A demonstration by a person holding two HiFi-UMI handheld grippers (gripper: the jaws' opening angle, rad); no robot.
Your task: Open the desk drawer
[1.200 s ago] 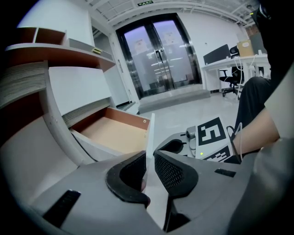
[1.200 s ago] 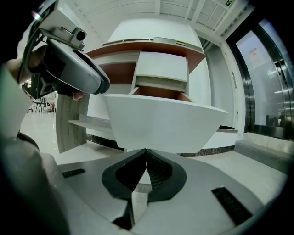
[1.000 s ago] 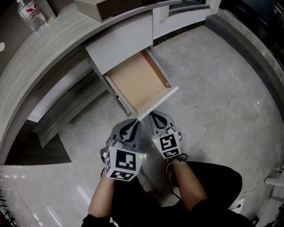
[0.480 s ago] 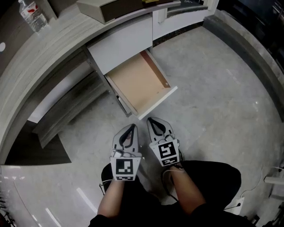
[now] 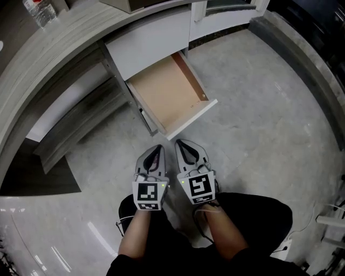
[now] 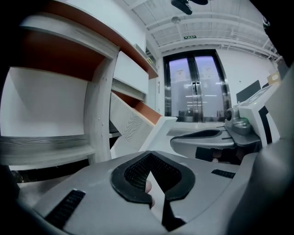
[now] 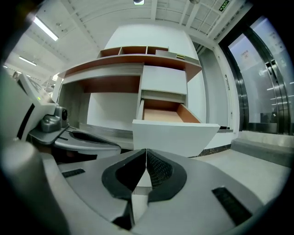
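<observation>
The desk drawer [image 5: 170,96] stands pulled out from under the grey desk [image 5: 48,54], with a bare wooden bottom and a white front panel [image 5: 195,117]. Both grippers hang side by side just in front of that panel and touch nothing. My left gripper [image 5: 157,148] is shut and empty, and so is my right gripper [image 5: 180,144]. In the right gripper view the shut gripper [image 7: 146,153] points straight at the white front [image 7: 174,136]. In the left gripper view the shut gripper [image 6: 149,159] points at the drawer's side [image 6: 133,126].
A low grey shelf [image 5: 75,126] runs under the desk left of the drawer. A water bottle [image 5: 40,11] stands on the desktop at the far left. The person's legs [image 5: 253,215] are below the grippers. Glass doors [image 6: 195,85] stand far off.
My left gripper has drawn back from the drawer's front corner, sunk and rolled upright beside the right one. The drawer stays open.
</observation>
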